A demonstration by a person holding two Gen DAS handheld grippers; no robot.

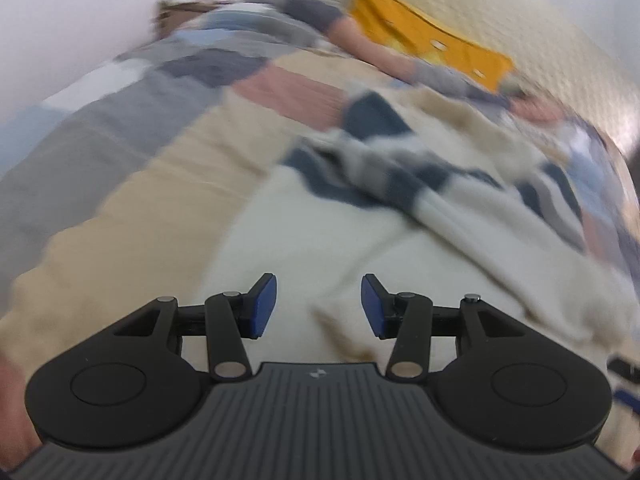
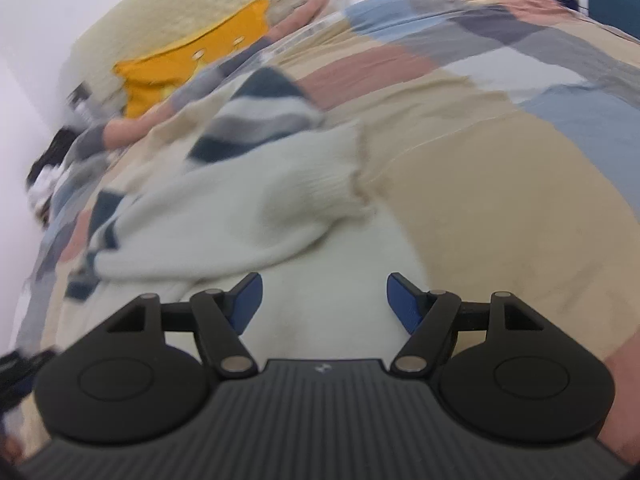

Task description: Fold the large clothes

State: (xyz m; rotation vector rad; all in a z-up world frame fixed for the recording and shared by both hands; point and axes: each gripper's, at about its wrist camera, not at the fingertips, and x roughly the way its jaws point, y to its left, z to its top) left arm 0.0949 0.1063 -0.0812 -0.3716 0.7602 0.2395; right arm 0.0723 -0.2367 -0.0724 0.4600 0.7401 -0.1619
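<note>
A cream knitted sweater with navy and grey stripes (image 1: 360, 216) is seen spread over a patchwork bedspread of beige, pink, grey and blue squares (image 1: 132, 168), away from the bed's head, where a mustard-yellow cushion (image 1: 424, 40) is propped. The left gripper (image 1: 319, 306) is held spread with nothing between its pads; the right gripper (image 2: 325, 304) is likewise held spread and empty, above cream fabric. A loosely heaped sleeve (image 2: 256, 120) could be dragged askew, and the bedspread could be pinched along with the knit.

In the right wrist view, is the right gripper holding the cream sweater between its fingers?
No. The right gripper is open, and its blue fingers stand apart above the cream sweater, pinching no cloth.
</note>
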